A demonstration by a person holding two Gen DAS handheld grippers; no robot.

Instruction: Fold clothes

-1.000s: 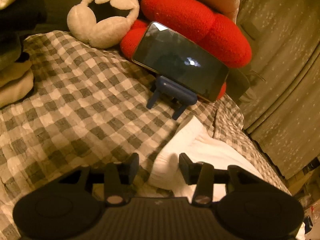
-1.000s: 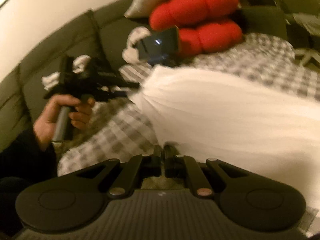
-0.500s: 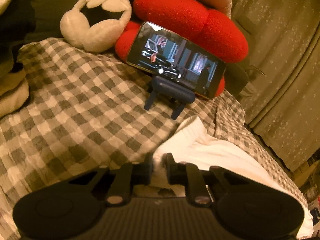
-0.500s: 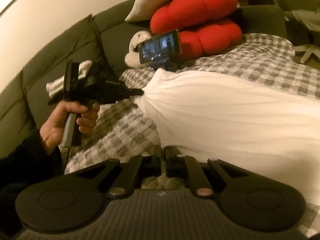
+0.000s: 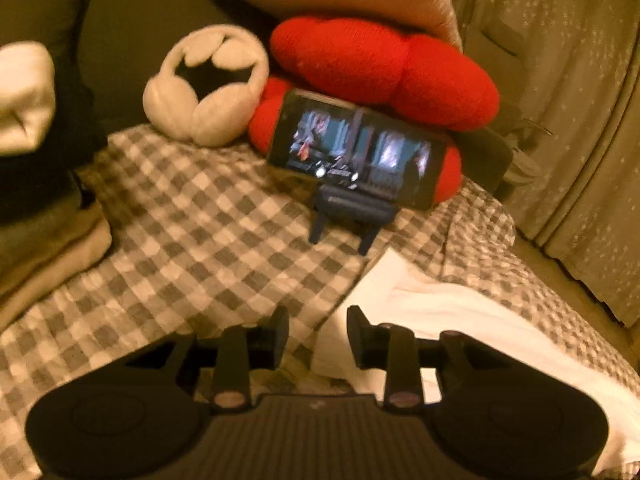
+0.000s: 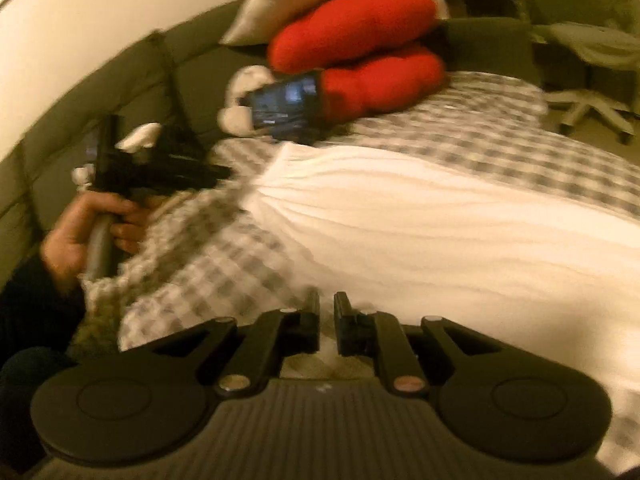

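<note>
left tongs: opening, pads apart over the cloth corner, not pressing it
right tongs: opening, narrow gap, clear of cloth
cloth: flat on checked blanket

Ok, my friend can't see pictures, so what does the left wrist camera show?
The black two-finger tool is opening just above a checked grey-and-white blanket, nothing between its fingers, with the corner of a white folded cloth beside it. Behind, a phone playing a video leans on a red plush cushion, next to fluffy cream earmuffs.
</note>
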